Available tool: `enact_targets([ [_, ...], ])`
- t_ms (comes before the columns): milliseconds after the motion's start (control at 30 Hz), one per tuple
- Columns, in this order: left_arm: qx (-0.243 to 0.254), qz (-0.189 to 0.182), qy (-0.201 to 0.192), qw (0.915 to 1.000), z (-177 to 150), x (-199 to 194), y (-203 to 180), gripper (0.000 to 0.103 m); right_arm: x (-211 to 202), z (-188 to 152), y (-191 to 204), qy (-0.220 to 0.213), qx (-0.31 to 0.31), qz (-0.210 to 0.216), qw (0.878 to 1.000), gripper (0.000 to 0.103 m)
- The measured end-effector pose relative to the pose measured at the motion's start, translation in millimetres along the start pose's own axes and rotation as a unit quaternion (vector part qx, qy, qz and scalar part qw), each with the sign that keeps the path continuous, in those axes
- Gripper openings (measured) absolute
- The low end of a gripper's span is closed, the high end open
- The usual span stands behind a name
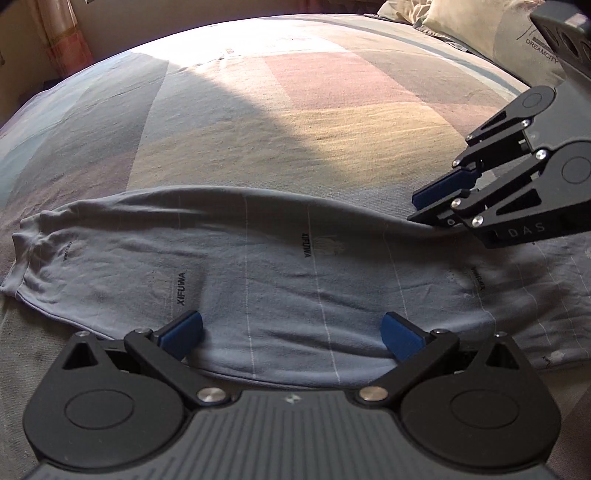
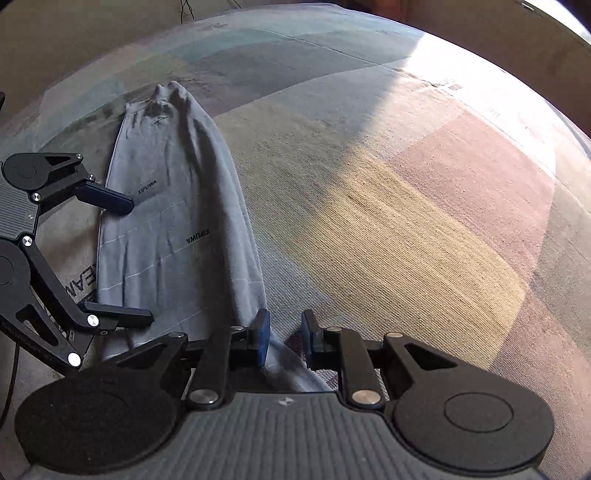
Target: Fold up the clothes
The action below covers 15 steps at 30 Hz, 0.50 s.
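Grey-blue garment, printed "XIFUWA" in several places and crossed by thin pale lines, lies stretched long across a bed with a bedspread of muted coloured blocks: pink, tan, grey, teal. Sunlight falls on the far part of the bedspread; the garment sits in the shaded near part. Garment is folded lengthwise into a narrow strip, its bunched, wrinkled end lying farthest from the right gripper. Left gripper hangs over the near long edge of the strip, jaws spread wide, blue pads apart with only flat cloth showing between them; nothing is gripped. Right gripper is at the other end of the garment, on the far long edge, where the cloth rises off the bed in a ridge toward its fingers. Its jaws stand narrow with a visible gap; a fold of the cloth runs between them, lying against the left blue pad, while the right pad stands clear of it. From the left wrist view, the same edge draws up to the right gripper's tips. Pillows sit at the far right corner of the bed, one printed "DREAMCITY".
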State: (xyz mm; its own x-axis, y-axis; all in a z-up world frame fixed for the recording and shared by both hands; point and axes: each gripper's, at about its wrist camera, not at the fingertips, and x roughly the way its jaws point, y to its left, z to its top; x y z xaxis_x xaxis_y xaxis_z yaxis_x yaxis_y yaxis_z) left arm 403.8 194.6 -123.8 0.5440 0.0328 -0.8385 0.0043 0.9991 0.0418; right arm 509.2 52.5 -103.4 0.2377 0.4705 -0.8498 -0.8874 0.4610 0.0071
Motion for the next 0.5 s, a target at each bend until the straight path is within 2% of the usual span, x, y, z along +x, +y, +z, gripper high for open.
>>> enact_targets([
  [167, -0.001, 0.001, -0.001, 1.0000, 1, 1, 0, 0.102, -7, -8, 18, -0.014, -0.051, -0.027, 0.998, 0.027],
  [433, -0.002, 0.006, -0.003, 1.0000, 2, 2, -2, 0.103, -6, -15, 30, -0.015, -0.092, -0.009, 0.996, 0.025],
  [500, -0.004, 0.007, -0.003, 1.0000, 2, 2, -2, 0.103, -4, -12, 30, -0.008, -0.078, 0.009, 0.997, 0.008],
])
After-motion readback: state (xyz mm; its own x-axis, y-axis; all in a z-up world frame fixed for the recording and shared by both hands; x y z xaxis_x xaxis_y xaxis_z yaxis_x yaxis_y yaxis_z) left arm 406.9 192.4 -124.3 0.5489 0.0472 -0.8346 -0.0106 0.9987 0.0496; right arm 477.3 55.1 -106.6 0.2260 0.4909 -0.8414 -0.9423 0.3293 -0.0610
